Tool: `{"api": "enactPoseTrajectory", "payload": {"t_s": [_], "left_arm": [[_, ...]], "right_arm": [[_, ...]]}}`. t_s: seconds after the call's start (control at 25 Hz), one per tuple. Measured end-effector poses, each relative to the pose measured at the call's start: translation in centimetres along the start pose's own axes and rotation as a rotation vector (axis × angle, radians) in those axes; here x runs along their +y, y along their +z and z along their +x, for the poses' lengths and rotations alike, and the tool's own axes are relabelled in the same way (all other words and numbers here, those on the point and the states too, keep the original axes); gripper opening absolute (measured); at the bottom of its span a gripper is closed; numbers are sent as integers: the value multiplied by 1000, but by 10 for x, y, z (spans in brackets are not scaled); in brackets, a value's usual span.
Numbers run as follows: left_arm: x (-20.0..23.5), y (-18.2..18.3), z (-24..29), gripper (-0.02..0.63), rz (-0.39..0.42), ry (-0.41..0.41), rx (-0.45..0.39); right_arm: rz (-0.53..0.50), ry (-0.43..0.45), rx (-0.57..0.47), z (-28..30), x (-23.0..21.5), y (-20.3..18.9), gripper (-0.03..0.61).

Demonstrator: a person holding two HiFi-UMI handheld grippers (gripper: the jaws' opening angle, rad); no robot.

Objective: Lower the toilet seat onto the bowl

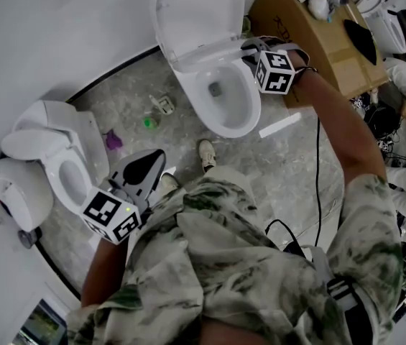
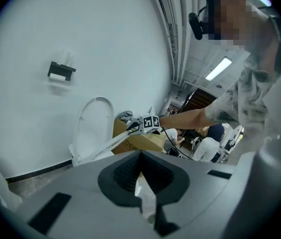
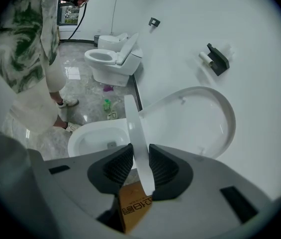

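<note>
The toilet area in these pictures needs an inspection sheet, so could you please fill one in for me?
Surface: glossy grey marbled floor.
Job's things: bowl open; lid up against the wall; seat tilted between lid and bowl, not yet down.
Clutter: green bottle, purple thing and white strip on the floor; cardboard box beside the bowl.
Grippers: right tongs shut on the seat's edge; left tongs shut, empty, away from the bowl.
Cables: black cable hangs along the person's right arm.
Surroundings: second toilet; paper holder on the wall.
</note>
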State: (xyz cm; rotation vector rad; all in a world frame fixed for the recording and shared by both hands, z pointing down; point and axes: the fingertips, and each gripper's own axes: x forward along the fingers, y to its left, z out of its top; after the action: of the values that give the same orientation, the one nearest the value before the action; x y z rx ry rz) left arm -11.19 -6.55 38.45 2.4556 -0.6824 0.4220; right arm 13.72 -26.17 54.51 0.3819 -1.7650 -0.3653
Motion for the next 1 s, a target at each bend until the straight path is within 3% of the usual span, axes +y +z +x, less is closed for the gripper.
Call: {"api": "enactPoseTrajectory", "payload": {"t_s": [1.0], "left_arm": [[-17,-3,45,21,71,-118,67]], "right_arm": [[-3,56,27,6,92,-25,127]]}}
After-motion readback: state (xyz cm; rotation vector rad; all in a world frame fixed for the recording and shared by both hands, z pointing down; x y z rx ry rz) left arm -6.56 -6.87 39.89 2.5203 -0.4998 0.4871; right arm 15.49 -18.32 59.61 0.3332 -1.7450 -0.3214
